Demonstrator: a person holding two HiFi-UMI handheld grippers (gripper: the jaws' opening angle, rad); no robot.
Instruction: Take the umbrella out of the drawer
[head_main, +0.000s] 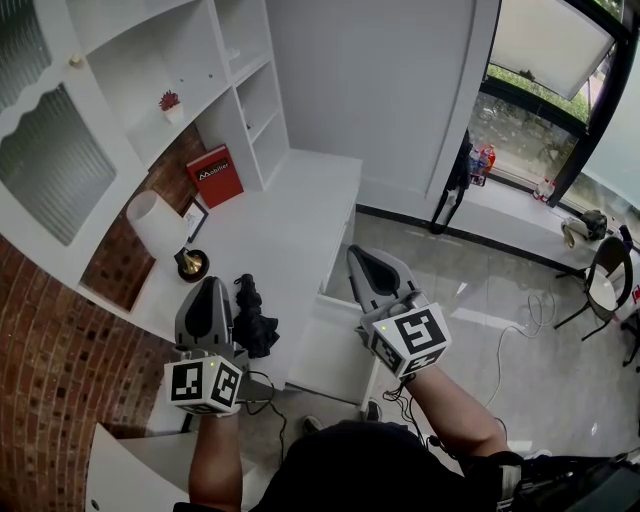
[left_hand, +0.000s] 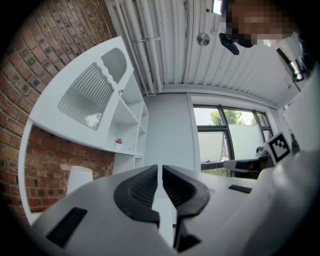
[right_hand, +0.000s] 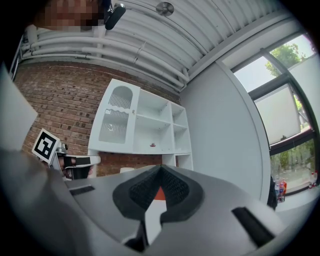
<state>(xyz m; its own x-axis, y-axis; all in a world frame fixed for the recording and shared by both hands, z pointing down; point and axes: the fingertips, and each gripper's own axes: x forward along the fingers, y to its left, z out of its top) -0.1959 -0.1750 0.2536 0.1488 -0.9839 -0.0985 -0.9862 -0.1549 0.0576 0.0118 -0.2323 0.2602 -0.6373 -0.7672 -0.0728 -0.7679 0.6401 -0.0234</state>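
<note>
I am holding the left gripper (head_main: 209, 285) and right gripper (head_main: 362, 256) idle, jaws pressed together and empty, since the umbrella (head_main: 256, 322) is already lying on the worktop (head_main: 295, 215).

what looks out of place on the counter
A black folded umbrella lies rumpled on the white counter near its front edge, and the white drawer beside it appears pulled open.

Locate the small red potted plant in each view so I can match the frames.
Head view: red plant at upper left, in an open shelf bay above the red book.
Left gripper view: left of centre, tiny, on a shelf.
Right gripper view: near centre, tiny, on a shelf.
Shared landmark: the ribbed-glass cabinet door, left of the plant in all three views.
</note>
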